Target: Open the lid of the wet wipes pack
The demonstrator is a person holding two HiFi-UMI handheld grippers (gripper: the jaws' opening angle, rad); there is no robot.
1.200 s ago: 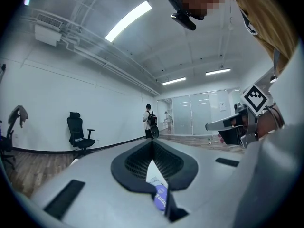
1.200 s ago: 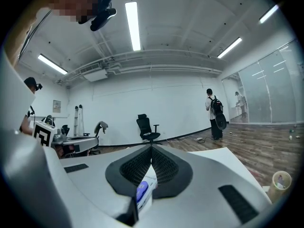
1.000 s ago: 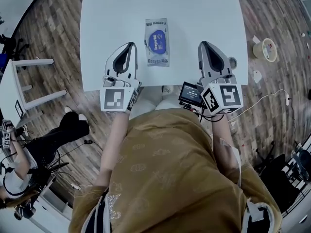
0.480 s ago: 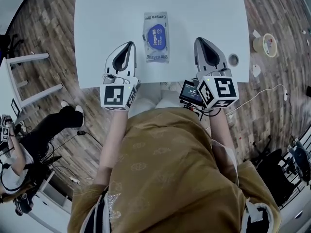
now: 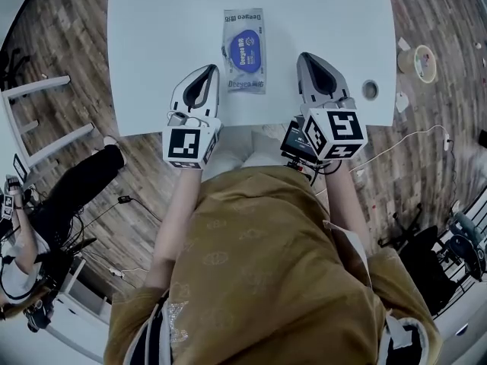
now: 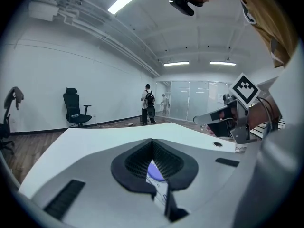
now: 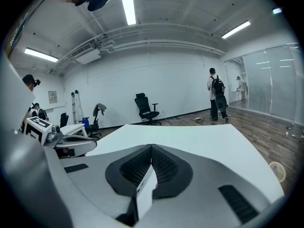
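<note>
Two grippers: we hold one in each hand over the near edge of the desk, one on either side of the pack; neither touches it.
Left gripper: jaws pressed together at the tips, nothing pinched. In its own view we see a sliver of the pack through the slit behind the tips.
Right gripper: jaws pressed together, empty. In its own view only white desk shows through the slit.
Wet wipes pack: flat on the desk between the grippers, a bit ahead of their tips, nearer the left one, long side pointing away from us.
Lid: blue oval in the middle of the pack, lying flat, not lifted.
Desk hole: round, just right of the right gripper.
Floor: wood planks around the desk.
</note>
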